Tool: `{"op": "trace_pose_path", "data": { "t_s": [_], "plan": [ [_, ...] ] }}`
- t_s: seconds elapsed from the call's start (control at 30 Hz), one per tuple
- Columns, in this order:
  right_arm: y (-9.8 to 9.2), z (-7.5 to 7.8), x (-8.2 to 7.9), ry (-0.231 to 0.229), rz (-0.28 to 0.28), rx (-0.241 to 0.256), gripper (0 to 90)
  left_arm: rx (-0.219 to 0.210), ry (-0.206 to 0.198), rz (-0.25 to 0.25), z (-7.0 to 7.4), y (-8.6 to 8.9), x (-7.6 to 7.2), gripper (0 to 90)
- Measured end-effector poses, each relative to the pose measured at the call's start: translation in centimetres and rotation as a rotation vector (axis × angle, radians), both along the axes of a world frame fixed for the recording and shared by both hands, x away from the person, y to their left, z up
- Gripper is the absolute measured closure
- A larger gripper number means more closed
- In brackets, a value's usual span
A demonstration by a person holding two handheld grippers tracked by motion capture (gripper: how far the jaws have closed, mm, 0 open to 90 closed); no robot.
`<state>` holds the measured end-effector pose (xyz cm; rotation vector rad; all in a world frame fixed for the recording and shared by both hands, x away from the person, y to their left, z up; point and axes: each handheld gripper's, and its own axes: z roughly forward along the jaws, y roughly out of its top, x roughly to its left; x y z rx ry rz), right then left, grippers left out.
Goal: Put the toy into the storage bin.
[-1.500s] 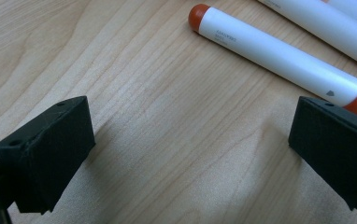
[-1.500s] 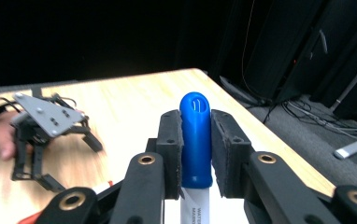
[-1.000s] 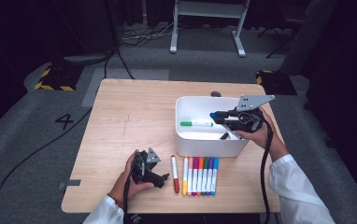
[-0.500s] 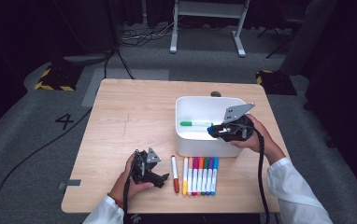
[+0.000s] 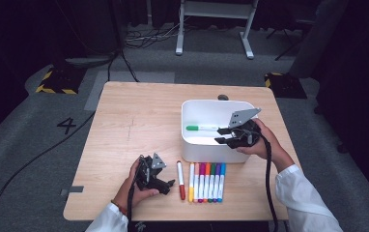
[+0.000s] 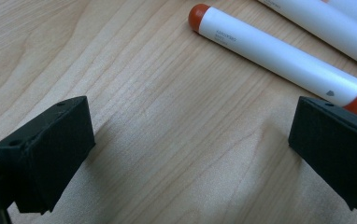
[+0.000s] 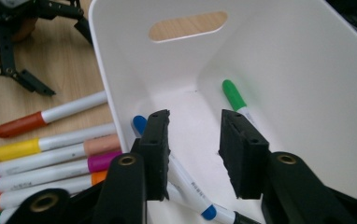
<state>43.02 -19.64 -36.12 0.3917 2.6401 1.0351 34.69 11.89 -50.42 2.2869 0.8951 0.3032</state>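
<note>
Two markers in bin: green marker and blue marker, both lying on the floor of the white bin.
Markers on table: seven, in a row just before the bin, red marker leftmost.
Right gripper: over bin, jaws parted, released, blue marker beneath.
Left gripper: beside red marker, jaws wide apart, grasping nothing.

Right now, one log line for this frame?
right gripper: open, over white bin | bin: green marker, blue marker | left gripper: open, on table beside red marker
</note>
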Motion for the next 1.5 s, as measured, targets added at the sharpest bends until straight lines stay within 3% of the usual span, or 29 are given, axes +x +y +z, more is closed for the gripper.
{"op": "trace_pose_path", "data": {
  "t_s": [0.17,0.43,0.57,0.8,1.0,1.13,1.37,1.5],
  "plan": [
    [-1.1,0.4,-0.4,-0.017,-0.049,0.101,52.1,-0.001,0.0,0.0,0.0,0.0,0.0,0.3],
    [-3.8,1.9,-3.0,-0.088,-0.132,0.249,40.7,-0.001,0.001,-0.002,0.0,0.0,0.0,0.2],
    [-5.3,2.4,-4.7,-0.141,-0.177,0.273,35.8,-0.001,0.001,-0.002,0.0,0.0,0.0,0.2],
    [-7.2,2.2,-7.7,-0.166,-0.175,0.321,35.8,-0.002,0.001,0.0,0.0,0.0,0.0,0.2],
    [-7.8,0.0,-10.0,-0.144,-0.174,0.341,36.4,-0.001,0.001,-0.001,0.0,0.0,0.0,0.2],
    [-7.2,-2.6,-10.8,-0.114,-0.176,0.301,36.4,-0.002,0.0,-0.001,0.0,0.0,0.0,0.2],
    [-6.2,-7.0,-10.6,-0.038,-0.19,0.257,36.6,-0.001,0.001,-0.001,0.0,0.0,0.0,0.2],
    [-5.7,-8.6,-10.3,-0.014,-0.199,0.239,36.6,-0.003,0.0,-0.001,0.0,0.0,0.0,0.2]
  ]
}}
